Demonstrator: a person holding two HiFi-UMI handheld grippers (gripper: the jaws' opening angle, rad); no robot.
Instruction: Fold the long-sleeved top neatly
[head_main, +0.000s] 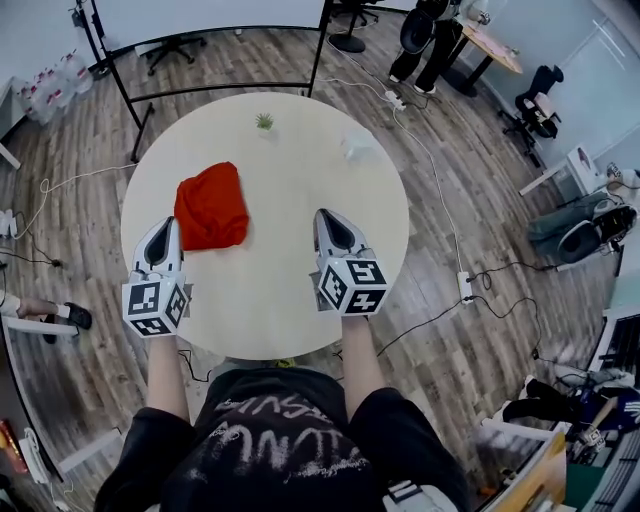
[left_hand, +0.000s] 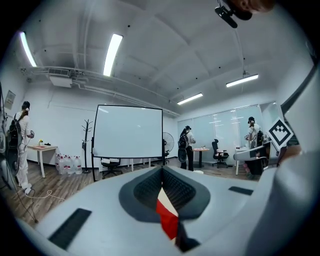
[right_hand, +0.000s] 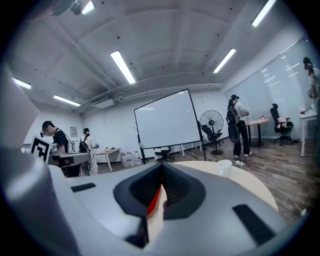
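The red top (head_main: 211, 206) lies folded compact on the table (head_main: 300, 170); left tongs (head_main: 167, 228) and right tongs (head_main: 325, 218) closed, empty.

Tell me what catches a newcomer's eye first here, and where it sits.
The red top, folded into a compact bundle, lies on the left half of the round pale table. The left gripper and right gripper, both shut, are at the table's near side, the left one right by the bundle's edge.

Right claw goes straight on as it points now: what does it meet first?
Likely nothing close: the right claw points almost level over the table, white cup off to its right. Depth past the rim is unclear.
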